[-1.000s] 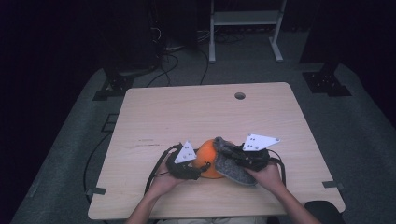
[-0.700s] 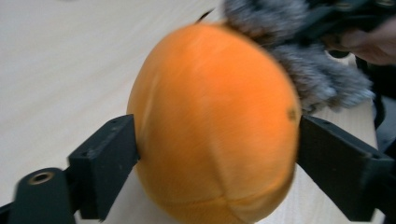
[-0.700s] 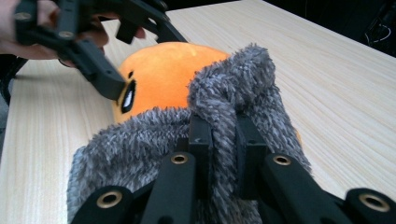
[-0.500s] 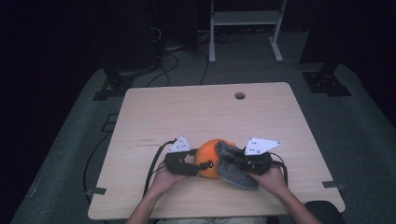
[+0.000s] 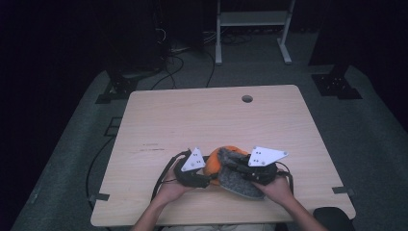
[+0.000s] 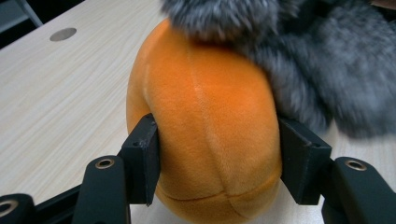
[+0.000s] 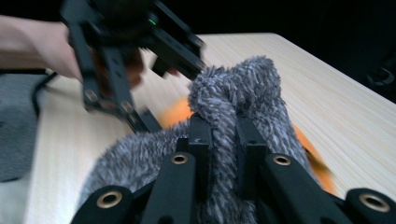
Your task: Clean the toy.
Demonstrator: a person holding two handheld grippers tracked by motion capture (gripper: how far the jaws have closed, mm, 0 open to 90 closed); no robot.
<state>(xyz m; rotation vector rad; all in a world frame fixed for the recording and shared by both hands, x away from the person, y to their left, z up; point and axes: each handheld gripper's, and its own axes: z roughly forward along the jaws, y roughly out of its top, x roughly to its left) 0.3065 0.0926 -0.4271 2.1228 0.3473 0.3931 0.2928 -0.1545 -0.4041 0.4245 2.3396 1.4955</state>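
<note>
One orange plush (image 6: pixel 205 140) and one grey fur (image 7: pixel 233 102) lay at the table's (image 5: pixel 192 115) six o'clock. The left gripper (image 6: pixel 217 158), jaws just closing, squeezed the plush; the right gripper (image 7: pixel 224 135) was clamped on the fur.

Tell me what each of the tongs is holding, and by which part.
Left tongs clamp the orange plush ball across its sides. Right tongs pinch a fold of the grey fuzzy fabric.

Looks like a lab / recording setup, not a home. Plain wood counter (image 5: pixel 192 120) w/ cable hole (image 5: pixel 247 98) at far side, on grey carpet (image 5: pixel 375 134). Dark surroundings; loose cables (image 5: pixel 178 62) on floor far left, white metal stand frame (image 5: pixel 252 19) at far centre, black stand bases (image 5: pixel 336 85) left & right.
</note>
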